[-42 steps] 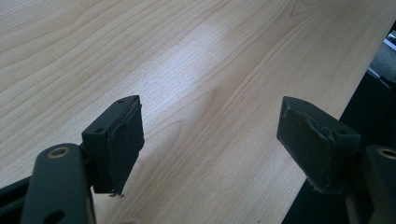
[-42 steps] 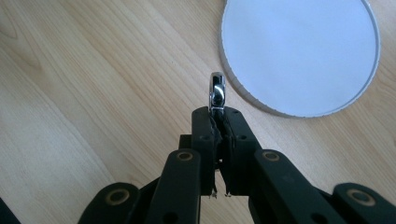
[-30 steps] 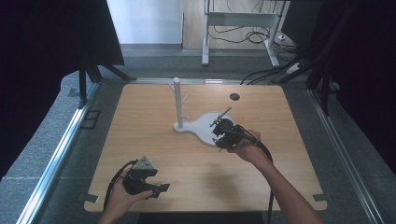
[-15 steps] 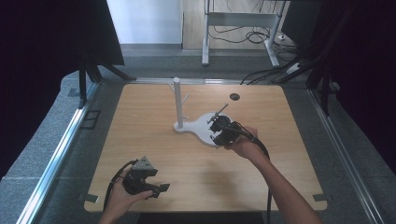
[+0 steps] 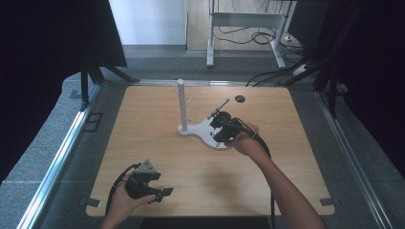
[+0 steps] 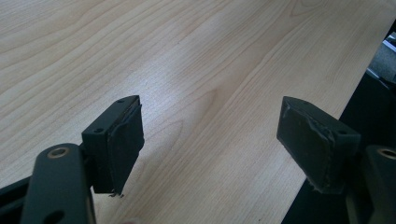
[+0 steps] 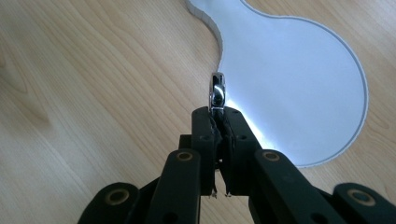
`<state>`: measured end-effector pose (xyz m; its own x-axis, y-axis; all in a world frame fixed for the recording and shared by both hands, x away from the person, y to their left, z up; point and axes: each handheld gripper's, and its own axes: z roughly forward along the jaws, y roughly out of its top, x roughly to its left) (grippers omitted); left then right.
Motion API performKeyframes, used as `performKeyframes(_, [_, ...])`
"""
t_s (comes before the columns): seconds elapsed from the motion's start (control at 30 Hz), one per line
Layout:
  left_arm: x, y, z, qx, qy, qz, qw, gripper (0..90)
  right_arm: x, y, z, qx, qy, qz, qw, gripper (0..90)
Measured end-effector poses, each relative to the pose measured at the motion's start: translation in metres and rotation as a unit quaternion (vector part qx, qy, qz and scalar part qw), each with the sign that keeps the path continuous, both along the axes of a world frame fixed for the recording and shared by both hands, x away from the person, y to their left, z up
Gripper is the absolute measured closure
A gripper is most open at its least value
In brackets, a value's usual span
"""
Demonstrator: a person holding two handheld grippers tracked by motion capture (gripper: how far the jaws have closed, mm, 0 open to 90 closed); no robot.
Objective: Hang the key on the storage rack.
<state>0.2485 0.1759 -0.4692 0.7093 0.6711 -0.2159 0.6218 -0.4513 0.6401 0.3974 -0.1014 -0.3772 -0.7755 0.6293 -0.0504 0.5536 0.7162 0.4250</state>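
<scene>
A white stand has a round flat base [image 5: 206, 129] and an upright post [image 5: 181, 102] with short pegs; it stands mid-table. My right gripper [image 5: 218, 130] hovers over that base, shut on a small shiny metal ring [image 7: 217, 91] seen edge-on. In the right gripper view the right gripper [image 7: 217, 114] holds the ring just above the left rim of the white base [image 7: 299, 84]. My left gripper [image 5: 164, 192] rests low near the table's front left edge. In its own view the left gripper [image 6: 210, 135] is open, with bare wood between its pads [image 6: 126, 140].
The wooden table [image 5: 143, 124] ends in a front edge close to the left gripper. A small dark round spot [image 5: 239, 99] marks the far right of the tabletop. Cables trail from both grippers. A metal frame and cords lie on the floor beyond the table.
My right gripper has moved left and slightly away, farther over the white base, still holding the ring. The left gripper has stayed put.
</scene>
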Motion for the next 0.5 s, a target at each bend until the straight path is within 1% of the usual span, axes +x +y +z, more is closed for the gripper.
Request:
performKeyframes(0.23, [0.0,0.001,0.001,0.0,-0.001,0.0,1.0,23.3,0.007,0.004,0.001,0.001,0.0,0.0,1.0,84.6])
performKeyframes(0.5, [0.0,0.001,0.001,-0.001,0.0,-0.001,1.0,23.3,0.02,0.006,-0.001,0.002,0.004,-0.009,0.9999,84.6])
